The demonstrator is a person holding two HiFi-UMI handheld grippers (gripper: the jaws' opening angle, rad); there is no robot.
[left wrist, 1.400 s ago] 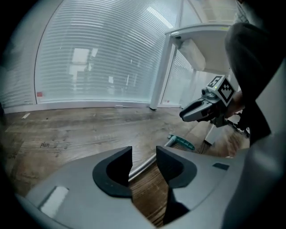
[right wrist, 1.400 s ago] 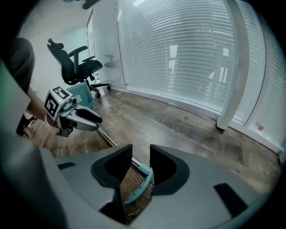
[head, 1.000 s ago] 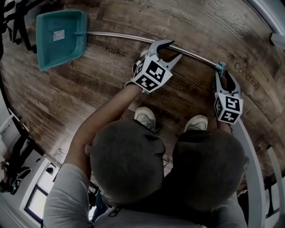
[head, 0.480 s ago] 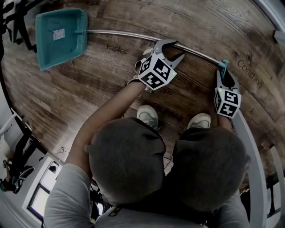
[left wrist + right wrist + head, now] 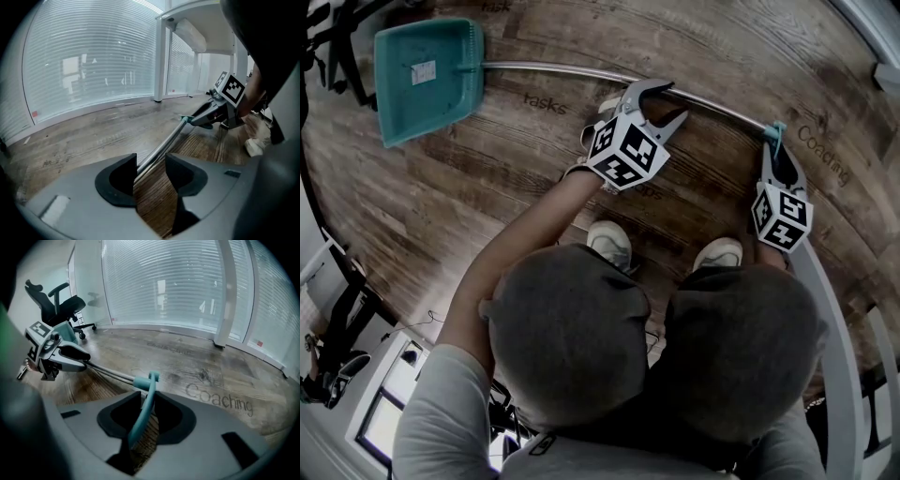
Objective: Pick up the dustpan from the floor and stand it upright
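A teal dustpan lies flat on the wooden floor at the upper left of the head view. Its long metal pole runs right to a teal handle loop. My left gripper stands open astride the pole's middle. In the left gripper view the pole passes between the jaws of the left gripper, close against the left one. My right gripper is at the pole's far end. In the right gripper view the right gripper is shut on the teal handle loop.
The person's two shoes stand just behind the pole. A black office chair stands at the back left, beside a glass wall with blinds. A white post rises ahead. The word "Coaching" is printed on the floor.
Both grippers have rolled a little on the pole. The handle end has edged slightly up and right in the head view. The dustpan still lies flat in the same spot.
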